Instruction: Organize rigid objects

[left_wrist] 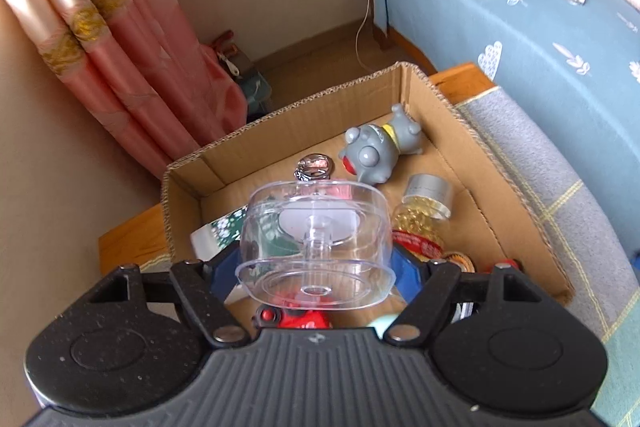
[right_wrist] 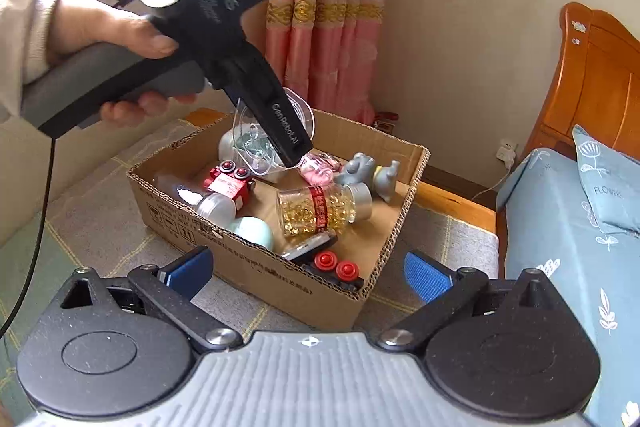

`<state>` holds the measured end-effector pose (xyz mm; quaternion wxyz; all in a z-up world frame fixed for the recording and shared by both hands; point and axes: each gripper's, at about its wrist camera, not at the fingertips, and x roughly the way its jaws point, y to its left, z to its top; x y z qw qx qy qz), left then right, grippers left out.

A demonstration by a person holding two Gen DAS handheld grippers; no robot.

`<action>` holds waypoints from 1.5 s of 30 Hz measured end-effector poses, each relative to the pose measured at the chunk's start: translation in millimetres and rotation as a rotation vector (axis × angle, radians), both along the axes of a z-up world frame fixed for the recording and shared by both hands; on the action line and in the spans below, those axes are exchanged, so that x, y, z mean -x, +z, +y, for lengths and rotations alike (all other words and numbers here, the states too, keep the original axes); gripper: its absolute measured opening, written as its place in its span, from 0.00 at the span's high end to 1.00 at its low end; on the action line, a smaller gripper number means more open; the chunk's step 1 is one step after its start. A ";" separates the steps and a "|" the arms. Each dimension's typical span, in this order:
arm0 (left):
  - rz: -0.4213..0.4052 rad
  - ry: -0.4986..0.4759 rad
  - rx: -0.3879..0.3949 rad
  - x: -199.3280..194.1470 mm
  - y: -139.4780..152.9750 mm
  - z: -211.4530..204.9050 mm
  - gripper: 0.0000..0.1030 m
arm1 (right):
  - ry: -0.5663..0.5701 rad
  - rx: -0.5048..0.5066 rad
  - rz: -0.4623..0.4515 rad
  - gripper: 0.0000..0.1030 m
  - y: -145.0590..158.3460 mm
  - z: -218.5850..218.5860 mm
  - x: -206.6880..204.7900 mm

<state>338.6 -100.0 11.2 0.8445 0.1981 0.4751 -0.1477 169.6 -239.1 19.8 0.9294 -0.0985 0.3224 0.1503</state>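
Observation:
My left gripper is shut on a clear round plastic container, its blue pads pressing both sides. It hangs tilted above the open cardboard box. In the right wrist view a person's hand holds that gripper over the box, the clear container just above the contents. Inside lie a grey toy figure, a bottle of golden capsules, a red toy car, a pink bottle and a white bottle. My right gripper stands wide open before the box's near wall, nothing between its fingers.
The box rests on a grey checked mat over a wooden bench. A bed with a blue sheet stands to the right, with pink curtains behind the box. A mint round object and red knobs lie in the near corner.

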 end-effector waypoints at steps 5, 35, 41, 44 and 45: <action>-0.019 0.028 0.025 -22.1 -7.4 -4.5 0.18 | -0.036 -0.007 0.001 0.00 0.5 -7.9 6.2; -0.247 0.360 0.128 221.7 18.8 79.5 0.01 | -0.339 -0.040 0.146 0.00 8.4 5.2 56.6; -0.249 0.407 0.152 228.6 10.6 76.0 0.01 | -0.368 -0.071 0.152 0.00 8.1 10.5 66.7; -0.255 0.400 0.150 231.8 11.7 76.3 0.01 | -0.371 -0.068 0.148 0.00 8.9 13.4 69.2; -0.260 0.401 0.147 232.3 12.6 76.0 0.01 | -0.370 -0.069 0.147 0.00 9.6 14.2 69.9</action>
